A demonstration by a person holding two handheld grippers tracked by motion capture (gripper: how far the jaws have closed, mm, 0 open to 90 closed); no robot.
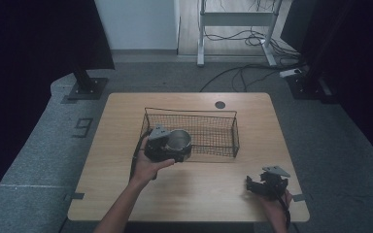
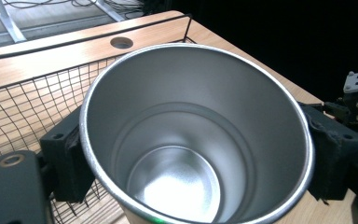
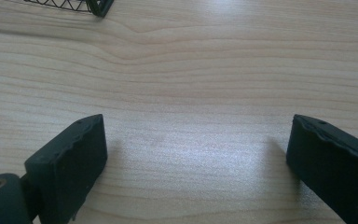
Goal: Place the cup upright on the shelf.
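Steel cup (image 1: 179, 140) is sitting upright, clamped in the left gripper (image 1: 167, 145), hovering at the wire basket's (image 1: 213, 130) nine o'clock end; the right gripper (image 1: 268, 184) is resting spread apart, holding nothing, at five o'clock.

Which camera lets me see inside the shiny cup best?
The left gripper view: it looks straight down into the shiny cup, empty to its bottom, held by the left claw. The high view shows it small at the wire basket. The right gripper view faces the table.
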